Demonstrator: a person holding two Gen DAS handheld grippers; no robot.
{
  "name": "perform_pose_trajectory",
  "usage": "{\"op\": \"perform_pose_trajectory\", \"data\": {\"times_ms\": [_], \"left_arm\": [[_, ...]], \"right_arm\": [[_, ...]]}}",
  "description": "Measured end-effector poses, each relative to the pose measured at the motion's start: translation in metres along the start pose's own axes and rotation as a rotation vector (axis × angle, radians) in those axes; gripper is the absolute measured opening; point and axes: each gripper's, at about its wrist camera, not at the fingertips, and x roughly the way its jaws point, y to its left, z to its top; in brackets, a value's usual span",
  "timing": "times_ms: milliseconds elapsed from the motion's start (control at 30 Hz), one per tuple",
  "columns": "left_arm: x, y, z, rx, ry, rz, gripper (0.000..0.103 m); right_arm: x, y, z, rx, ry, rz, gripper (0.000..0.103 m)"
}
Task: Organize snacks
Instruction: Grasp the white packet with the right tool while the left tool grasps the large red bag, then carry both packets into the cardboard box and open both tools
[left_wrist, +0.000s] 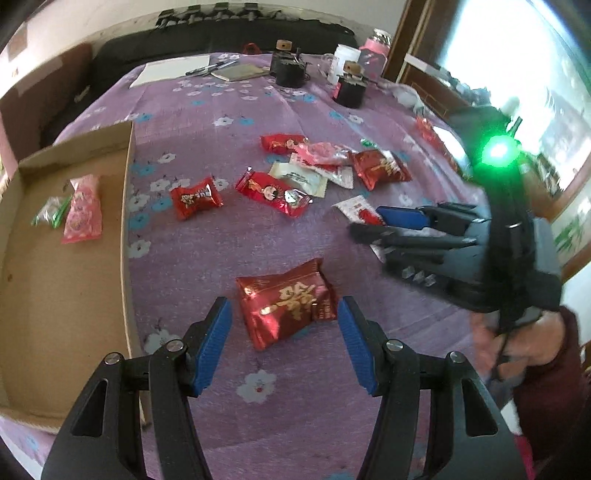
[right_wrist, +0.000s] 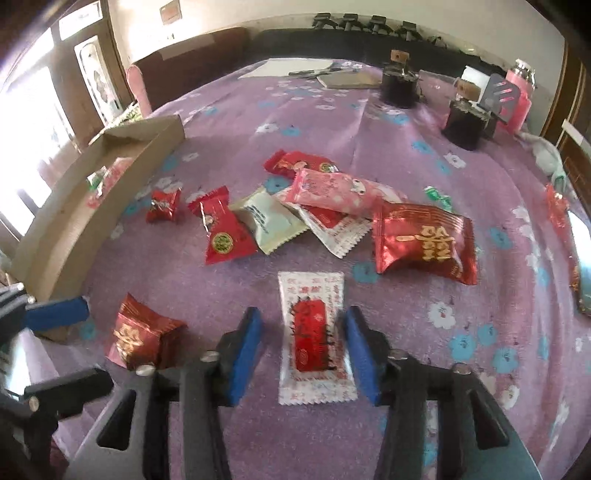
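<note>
My left gripper (left_wrist: 283, 334) is open, its blue pads on either side of a red foil snack pack (left_wrist: 286, 301) lying on the purple cloth. My right gripper (right_wrist: 303, 345) is open around a white sachet with a red label (right_wrist: 312, 338), also flat on the cloth. The right gripper also shows in the left wrist view (left_wrist: 384, 227). A pile of red, pink and cream snack packs (right_wrist: 325, 206) lies in the middle. A shallow cardboard box (left_wrist: 55, 295) at the left holds a pink pack (left_wrist: 83, 208) and a green-white candy (left_wrist: 51, 210).
The table has a purple flowered cloth (left_wrist: 229, 110). At the far side are two black jars with cork lids (left_wrist: 286, 64), paper and pens (left_wrist: 173, 70), a pink bottle (right_wrist: 519, 96). A window is at the right of the left wrist view.
</note>
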Motion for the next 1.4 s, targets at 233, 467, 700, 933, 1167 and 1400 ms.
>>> {"op": "perform_pose_trajectory", "data": {"times_ms": [233,467,700,933,1167,1400], "left_arm": [[0.02,-0.018,0.011,0.19,0.019,0.041,0.058],[0.039,-0.032,0.016,0.267,0.057,0.015,0.058],[0.048,-0.036,0.012,0.265,0.072,-0.008,0.058],[0.046,-0.04,0.0,0.22,0.037,0.042,0.071],[0.035,-0.029,-0.004,0.108,-0.018,0.048,0.043],[-0.001,-0.006,-0.003,-0.019,-0.105,-0.042,0.042]], "right_arm": [[-0.012,-0.03,-0.016,0.082,-0.018,0.047,0.031],[-0.014,-0.037,-0.021,0.109,-0.03,0.079,0.032],[-0.015,-0.039,-0.023,0.114,-0.044,0.095,0.032],[-0.015,-0.036,-0.024,0.101,-0.049,0.075,0.034],[-0.015,-0.029,-0.024,0.095,-0.052,0.029,0.032],[-0.032,-0.025,-0.029,0.113,-0.079,0.05,0.029]]}}
